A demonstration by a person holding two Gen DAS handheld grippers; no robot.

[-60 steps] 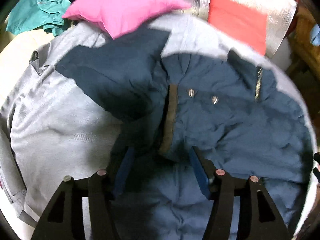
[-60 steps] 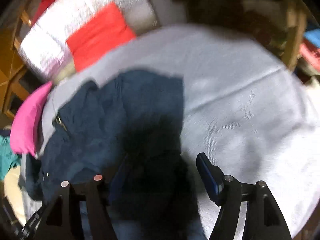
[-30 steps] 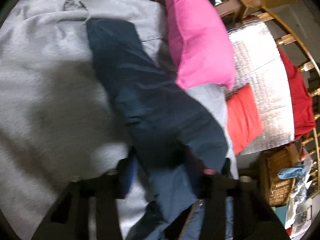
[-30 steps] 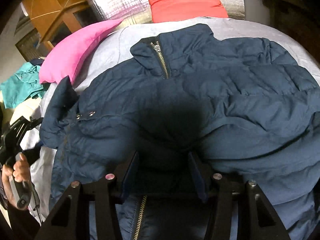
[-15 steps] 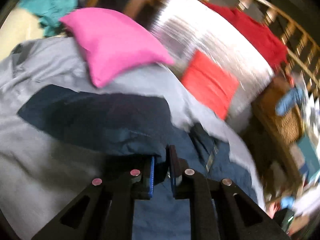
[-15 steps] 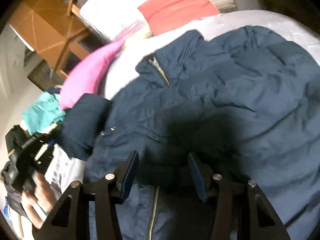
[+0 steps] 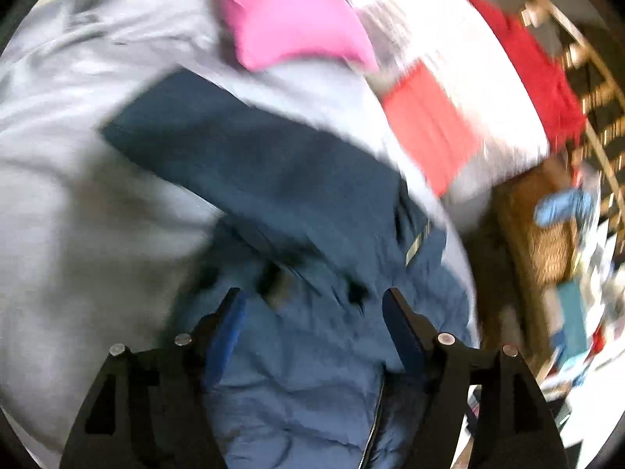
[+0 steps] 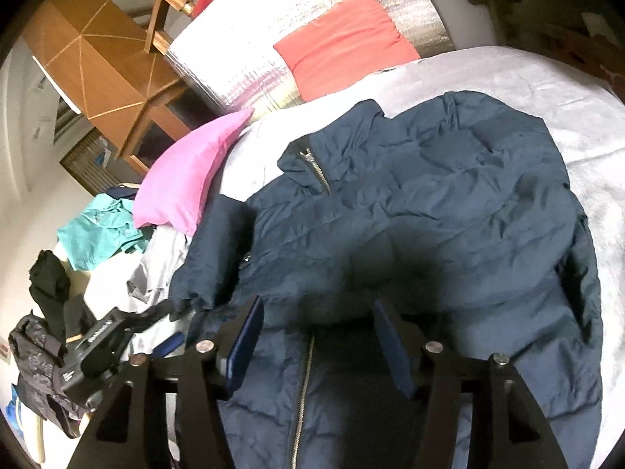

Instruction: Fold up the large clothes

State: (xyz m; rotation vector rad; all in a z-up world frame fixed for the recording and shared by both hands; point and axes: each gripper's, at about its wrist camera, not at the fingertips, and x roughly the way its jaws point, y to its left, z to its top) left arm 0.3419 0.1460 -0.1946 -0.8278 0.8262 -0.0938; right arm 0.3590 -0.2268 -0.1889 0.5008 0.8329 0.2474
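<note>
A navy puffer jacket (image 8: 410, 226) lies front up on the grey bed cover (image 8: 527, 90), its collar and zip (image 8: 312, 168) toward the pillows. One sleeve (image 7: 242, 156) stretches up and left across the cover; the left wrist view is blurred. My left gripper (image 7: 314, 312) hangs over the jacket's chest. Its jaws are opening, and no cloth is pinched between the blue pads. From the right wrist view this gripper (image 8: 164, 324) sits just beside the sleeve cuff (image 8: 191, 293). My right gripper (image 8: 318, 324) is over the front zip with its jaws opening. The jacket lies between its fingers, and the pads do not press it.
A pink pillow (image 8: 187, 179), a red cushion (image 8: 343, 47) and a silver quilted pad (image 8: 250, 51) sit at the head of the bed. Teal clothes (image 8: 101, 230) and dark garments (image 8: 43, 375) are piled at the left. A wicker basket (image 7: 547, 234) stands beyond the bed's right edge.
The left gripper was shut on the sleeve half a second ago; now its jaws stand apart and the sleeve lies on the bed. The right jaws have widened slightly, and both hands have shifted.
</note>
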